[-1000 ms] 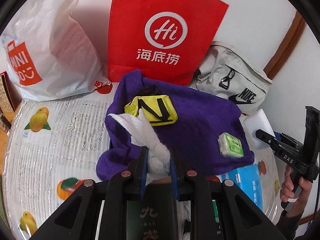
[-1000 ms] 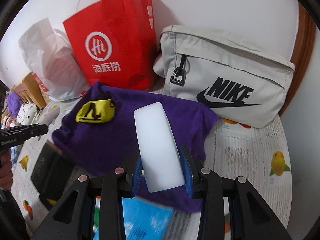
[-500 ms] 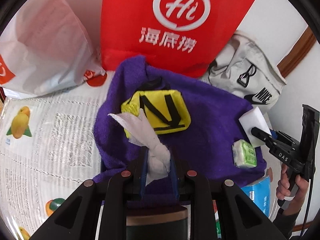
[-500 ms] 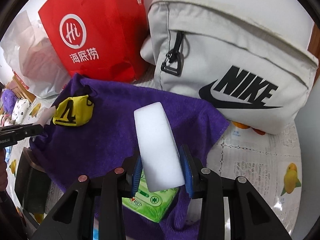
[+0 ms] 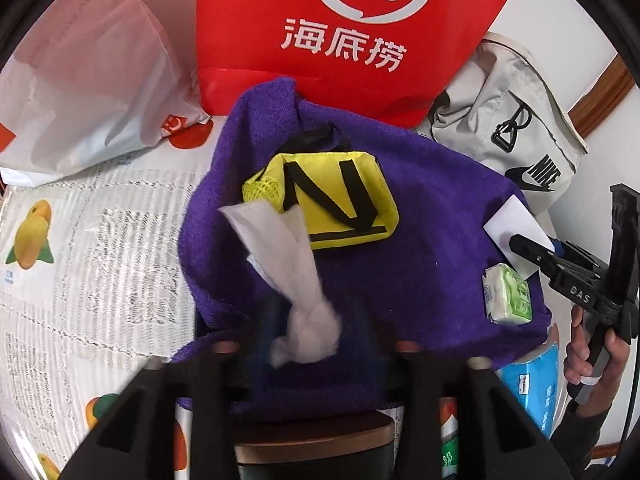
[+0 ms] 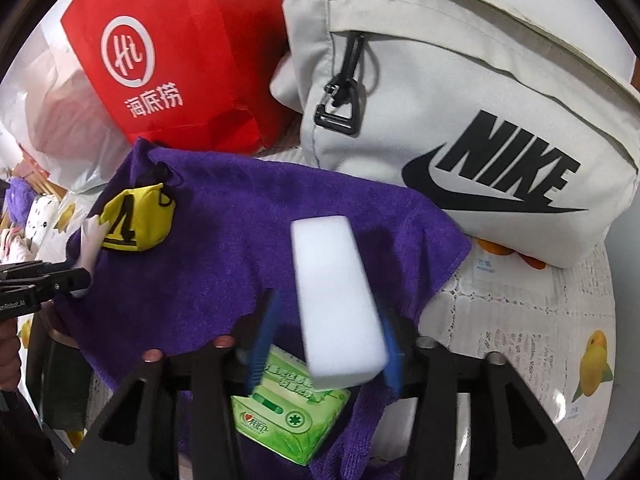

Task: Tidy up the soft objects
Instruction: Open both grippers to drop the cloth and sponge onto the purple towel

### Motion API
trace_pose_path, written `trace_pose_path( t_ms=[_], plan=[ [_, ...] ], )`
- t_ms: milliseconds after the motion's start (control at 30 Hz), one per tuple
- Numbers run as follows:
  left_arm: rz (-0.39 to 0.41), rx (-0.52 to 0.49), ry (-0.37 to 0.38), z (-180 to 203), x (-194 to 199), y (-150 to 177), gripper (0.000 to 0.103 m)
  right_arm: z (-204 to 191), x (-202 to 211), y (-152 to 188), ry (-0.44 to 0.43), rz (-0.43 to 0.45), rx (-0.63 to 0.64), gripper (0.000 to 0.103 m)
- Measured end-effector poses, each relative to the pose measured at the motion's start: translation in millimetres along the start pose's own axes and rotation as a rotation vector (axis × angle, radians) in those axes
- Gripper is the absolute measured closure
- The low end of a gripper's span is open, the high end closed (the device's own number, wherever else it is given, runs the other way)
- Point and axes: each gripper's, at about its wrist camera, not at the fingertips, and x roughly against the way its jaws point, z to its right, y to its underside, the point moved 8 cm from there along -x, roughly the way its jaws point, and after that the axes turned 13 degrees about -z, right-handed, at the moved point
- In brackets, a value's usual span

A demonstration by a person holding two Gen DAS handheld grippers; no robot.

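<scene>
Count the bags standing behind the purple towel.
3: white plastic bag on the left, red paper bag in the middle, grey Nike bag on the right. Others may be hidden.

"Hi 海底捞" on the red paper bag (image 5: 352, 32), "NIKE" on the grey bag (image 6: 460, 92), "DAS" on the right hand-held gripper (image 5: 520, 245).
</scene>
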Motion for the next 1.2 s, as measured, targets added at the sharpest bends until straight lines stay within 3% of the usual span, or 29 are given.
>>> trace_pose_path(
  t_ms=[33,67,467,833,1200],
  plan=[
    [0.014,0.001,-0.010,-1,4,1,0.038,-1,1,1,-0.004,0.001,0.003,0.044],
    [0.023,0.001,-0.015,-1,7,1,0.037,-3,2,1,-0.004,0.003,0.006,0.040],
    [0.064,-0.009,-0.034,-2,49,29,0.037,-5,52,19,0.028,0.071,-0.024,0.040],
    [0.119,-0.032,-0.052,9,98,101,0.037,-40,116,101,-0.005,0.136,-0.025,0.039],
    [0.081,-0.080,-0.043,25,90,183,0.033,-78,146,183,-0.026,0.170,-0.015,0.037]
  ],
)
